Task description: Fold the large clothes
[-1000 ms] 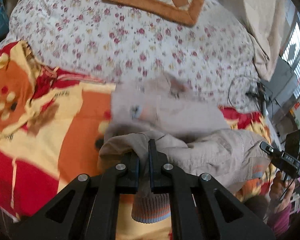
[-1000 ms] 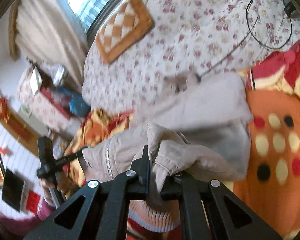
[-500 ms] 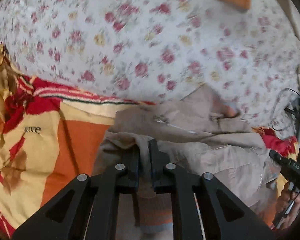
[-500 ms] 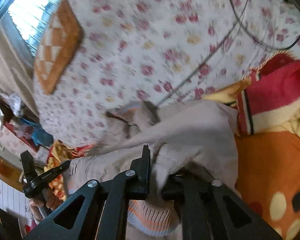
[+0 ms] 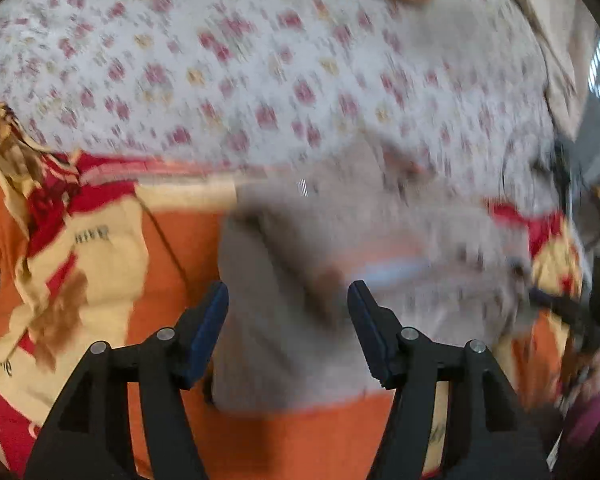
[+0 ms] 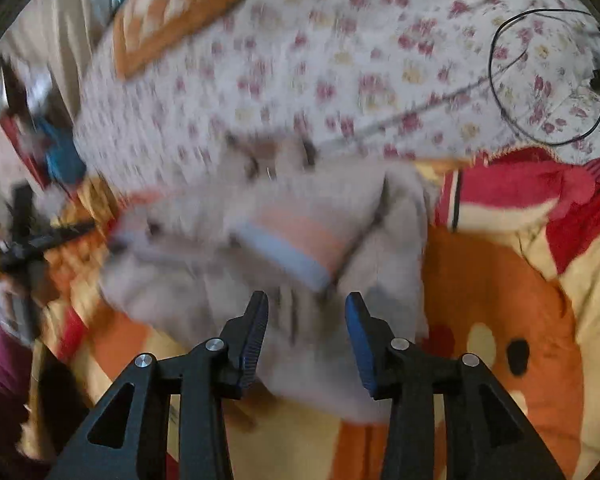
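Note:
A beige jacket [image 5: 308,288] lies folded over on the orange, red and cream blanket [image 5: 100,264]; both views are blurred. Its ribbed hem with orange and blue stripes [image 6: 288,244] lies on top. My left gripper [image 5: 288,300] is open and empty just above the jacket's near left part. My right gripper [image 6: 306,308] is open and empty above the jacket's near edge [image 6: 320,368]. The right gripper shows at the right edge of the left wrist view [image 5: 568,312], and the left gripper at the left edge of the right wrist view [image 6: 24,236].
A floral quilt [image 5: 260,60] covers the bed behind the jacket, with an orange checked cushion [image 6: 172,12] on it. A black cable loop [image 6: 540,80] lies on the quilt at the right. Clutter stands beside the bed at the left [image 6: 48,148].
Both grippers were shut on the jacket's fabric and carried it forward over itself. Now both have opened and let go, and the jacket lies on the blanket with the striped hem on top.

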